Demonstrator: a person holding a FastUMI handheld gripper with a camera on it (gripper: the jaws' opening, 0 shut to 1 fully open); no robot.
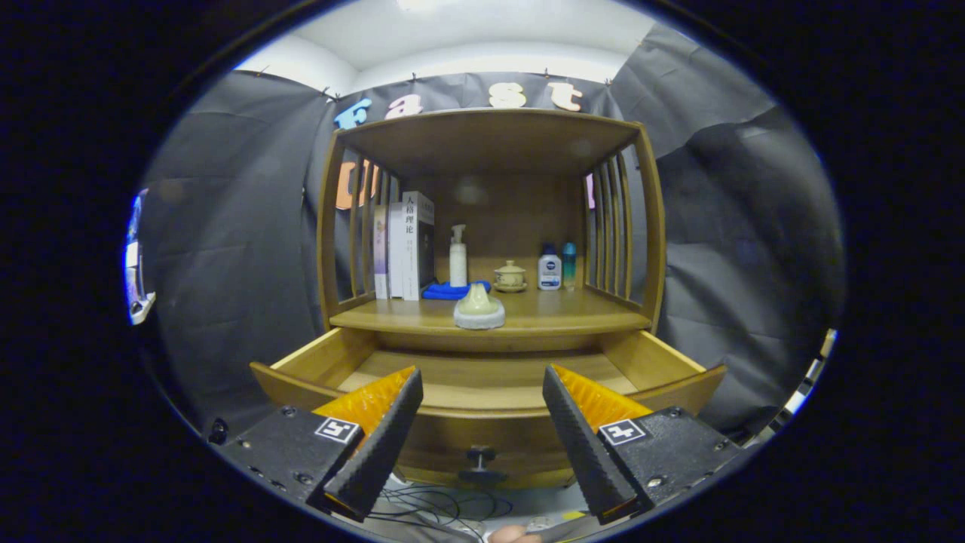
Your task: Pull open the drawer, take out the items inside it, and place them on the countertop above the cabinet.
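1. Gripper view, looking straight at a wooden cabinet (641,226) with slatted sides and a drawer (482,388) pulled out toward the camera.
2. Drawer's long axis runs left to right; its front panel faces the gripper, and the knob (480,457) sits low on that panel, between the fingers.
3. Visible part of the drawer floor is bare wood; the near part is hidden behind the front panel.
4. Pale green, cone-shaped item on a grey round base (479,308) stands upright at the front edge of the countertop (573,313) above the drawer, roughly centred.
5. Behind it on the countertop: books (405,245) standing upright to the left, a blue cloth (446,290), a white pump bottle (457,256), a small lidded cup (510,276), and two small bottles (558,268) to the right.
6. Gripper (482,445) is held level, aimed at the drawer front, fingers spread wide apart and holding nothing.
7. Cables (430,505) lie on the floor below the drawer.
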